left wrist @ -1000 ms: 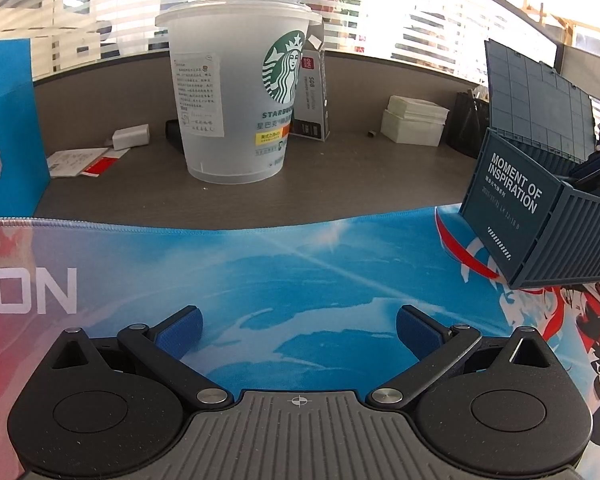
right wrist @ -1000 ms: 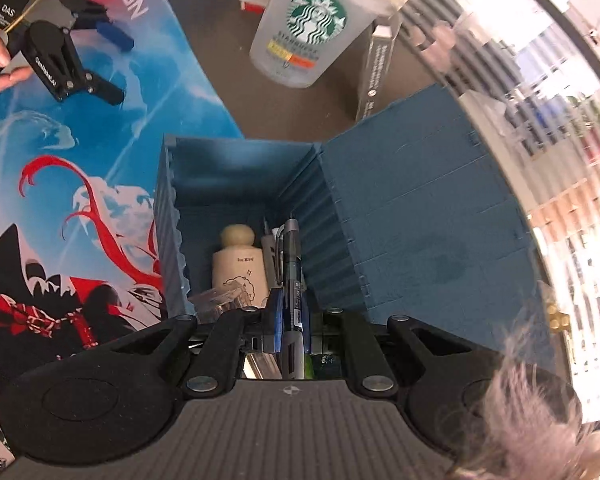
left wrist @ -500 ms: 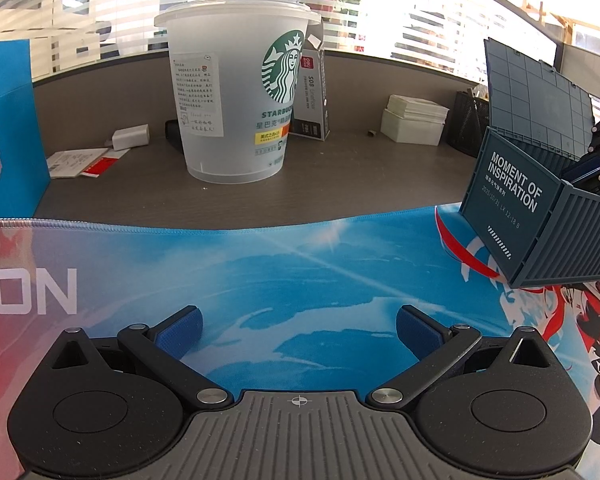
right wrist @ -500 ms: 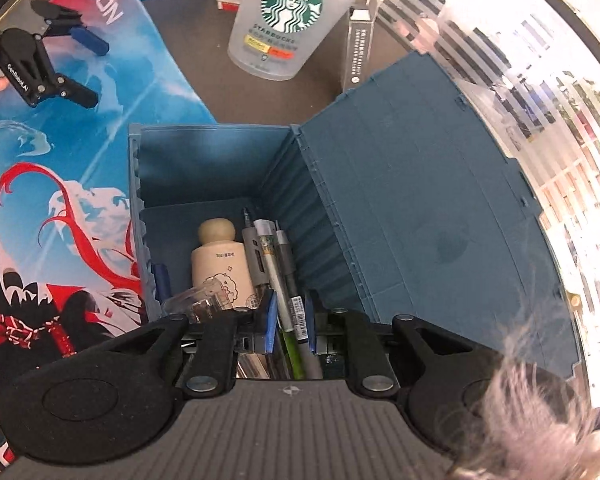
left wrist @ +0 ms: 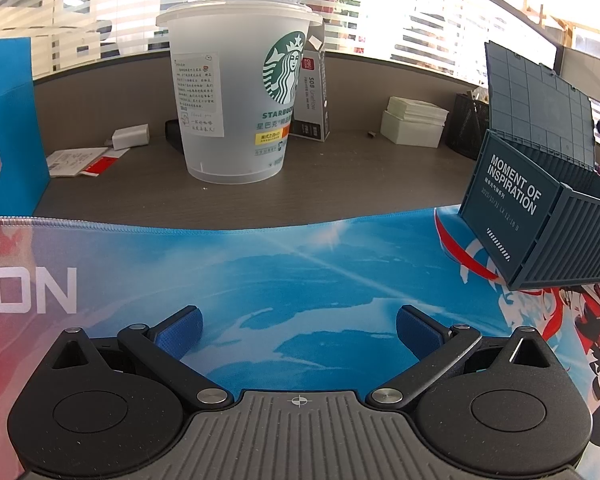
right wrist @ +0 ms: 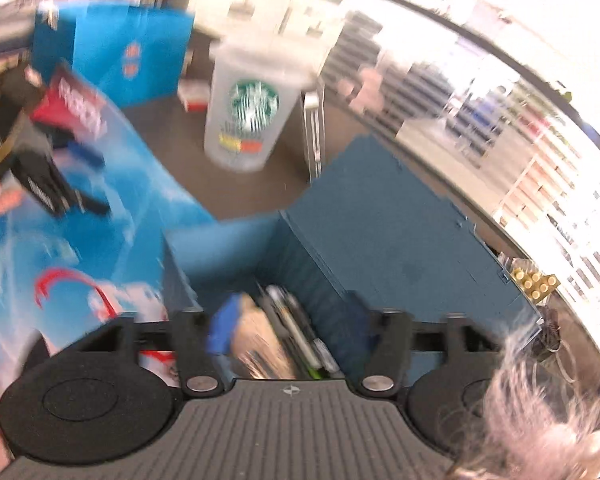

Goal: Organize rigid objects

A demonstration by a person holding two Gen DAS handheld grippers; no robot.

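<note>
Right wrist view's blurry, but my right claw (right wrist: 288, 328) is opening w/ nothing pinched, bc the pens (right wrist: 296, 328) now lie inside the blue box (right wrist: 380, 216); left claw (left wrist: 298, 330) waits wide open, empty, over the mat (left wrist: 300, 264).

the cup (left wrist: 236, 104) is showing frosted, translucent plastic with paper labels. the box (left wrist: 540, 216) is looking like matt, ribbed blue plastic. the mat (left wrist: 300, 272) is lying as smooth printed cloth with a stitched edge on the matt grey desk (left wrist: 340, 184).
</note>
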